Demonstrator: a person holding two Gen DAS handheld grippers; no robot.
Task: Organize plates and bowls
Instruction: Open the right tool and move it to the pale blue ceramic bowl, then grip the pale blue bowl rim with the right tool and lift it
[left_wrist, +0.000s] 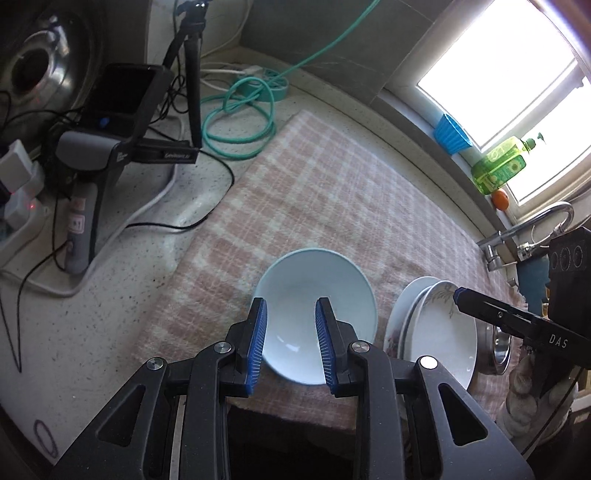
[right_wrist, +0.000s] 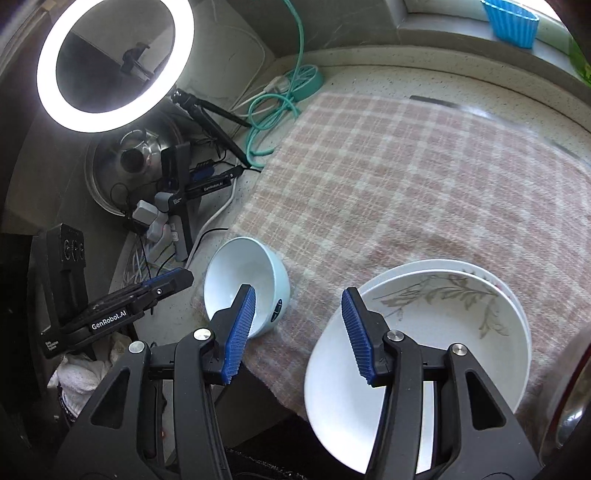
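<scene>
Two grippers: I am hovering both with jaws apart, gripping nothing.
Left gripper (left_wrist: 290, 341): hanging over bowl (left_wrist: 316, 314) on cloth (left_wrist: 332, 192).
Right gripper (right_wrist: 298, 334): nearing plates (right_wrist: 436, 332); I am aiming at the near rim.

Black plastic left tongs (left_wrist: 290, 306) and right tongs (right_wrist: 298, 295) carry ribbed blue pads, silver screws, white "GenRobot.AI" and "DAS" lettering.

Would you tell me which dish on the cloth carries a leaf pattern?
The top plate of the stack, nearest the right gripper; the bowl to its left is plain pale blue.
</scene>
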